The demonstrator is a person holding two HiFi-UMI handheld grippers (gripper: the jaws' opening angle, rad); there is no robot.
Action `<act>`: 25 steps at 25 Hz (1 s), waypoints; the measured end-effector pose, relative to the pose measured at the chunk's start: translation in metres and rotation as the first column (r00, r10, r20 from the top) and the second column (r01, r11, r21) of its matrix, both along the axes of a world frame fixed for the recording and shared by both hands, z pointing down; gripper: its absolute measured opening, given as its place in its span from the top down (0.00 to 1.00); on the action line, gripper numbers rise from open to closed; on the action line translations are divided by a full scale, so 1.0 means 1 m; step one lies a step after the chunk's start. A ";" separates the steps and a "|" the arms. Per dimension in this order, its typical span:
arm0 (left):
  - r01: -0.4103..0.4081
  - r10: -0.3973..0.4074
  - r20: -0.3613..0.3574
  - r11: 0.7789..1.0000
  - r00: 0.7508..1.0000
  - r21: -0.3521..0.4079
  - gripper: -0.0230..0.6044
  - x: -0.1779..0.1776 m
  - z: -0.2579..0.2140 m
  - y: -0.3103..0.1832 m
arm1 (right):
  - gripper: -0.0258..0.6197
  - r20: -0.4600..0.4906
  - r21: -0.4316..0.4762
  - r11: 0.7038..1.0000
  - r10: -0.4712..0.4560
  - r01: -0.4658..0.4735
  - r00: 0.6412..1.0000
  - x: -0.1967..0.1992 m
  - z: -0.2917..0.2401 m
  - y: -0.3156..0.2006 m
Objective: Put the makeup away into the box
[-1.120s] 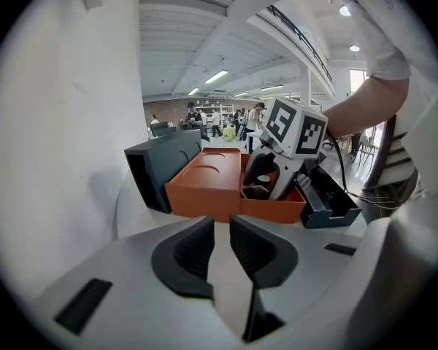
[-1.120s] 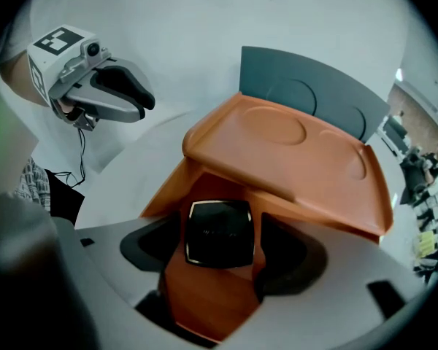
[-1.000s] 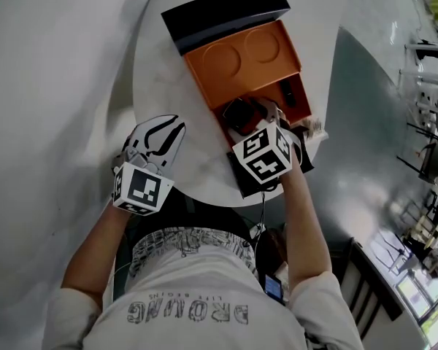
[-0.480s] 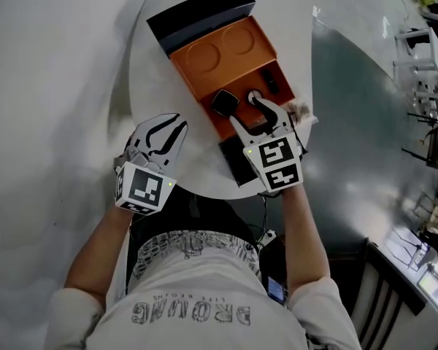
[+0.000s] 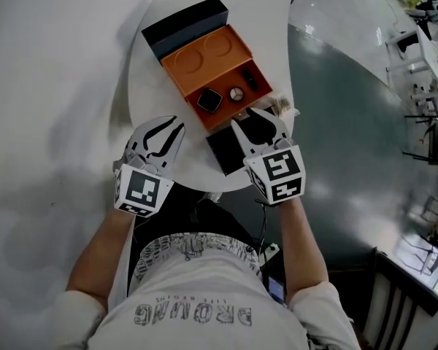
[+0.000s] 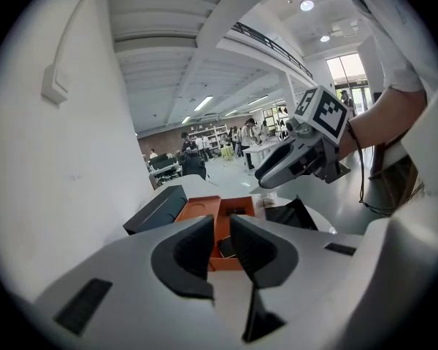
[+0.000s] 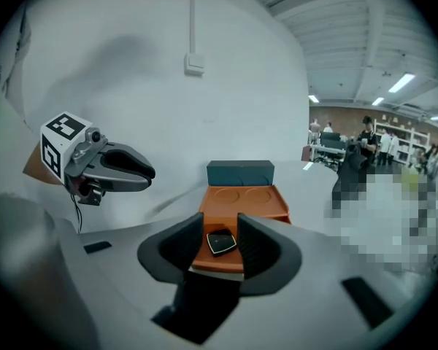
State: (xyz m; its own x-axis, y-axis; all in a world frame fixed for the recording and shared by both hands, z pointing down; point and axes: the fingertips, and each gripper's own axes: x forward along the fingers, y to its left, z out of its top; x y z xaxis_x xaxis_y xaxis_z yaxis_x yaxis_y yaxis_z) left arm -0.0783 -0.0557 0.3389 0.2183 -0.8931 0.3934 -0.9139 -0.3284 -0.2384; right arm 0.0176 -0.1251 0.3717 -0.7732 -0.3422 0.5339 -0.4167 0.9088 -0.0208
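Your makeup looks mostly put away. A square compact [image 5: 209,100], a round item [image 5: 236,93] and a small dark piece [image 5: 250,81] all lie in the deep near compartment of the orange box [image 5: 204,53], and the far half with its two round recesses is bare. The dark lid [image 5: 184,26] sits against the box's far end, not on it, so closing up, if that counts, is left for you. Just beside the box's near edge a flat black piece [image 5: 225,152] lies on the worktop [image 5: 150,93], and a small pale thing [image 5: 282,106] sits near the worktop's rim. I cannot tell whether either is makeup, so check them before you call it done. Your right gripper [image 5: 252,121] hangs by the black piece, its jaws partly apart after just closing in, with nothing between them. Your left gripper [image 5: 166,126] hovers over the worktop beside the box, its jaws nearly together with a narrow gap, grasping nothing.
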 end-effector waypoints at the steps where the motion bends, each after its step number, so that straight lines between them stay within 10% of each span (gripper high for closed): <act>1: 0.000 0.000 0.004 1.000 1.000 0.007 0.83 0.005 -0.006 0.002 | 0.73 0.010 0.005 1.000 0.001 -0.001 1.000 0.005 -0.006 0.003; 25: -0.156 0.164 -0.065 0.981 0.984 0.115 0.84 0.028 -0.077 0.019 | 0.90 0.123 0.056 0.976 0.201 -0.209 0.972 0.043 -0.077 0.054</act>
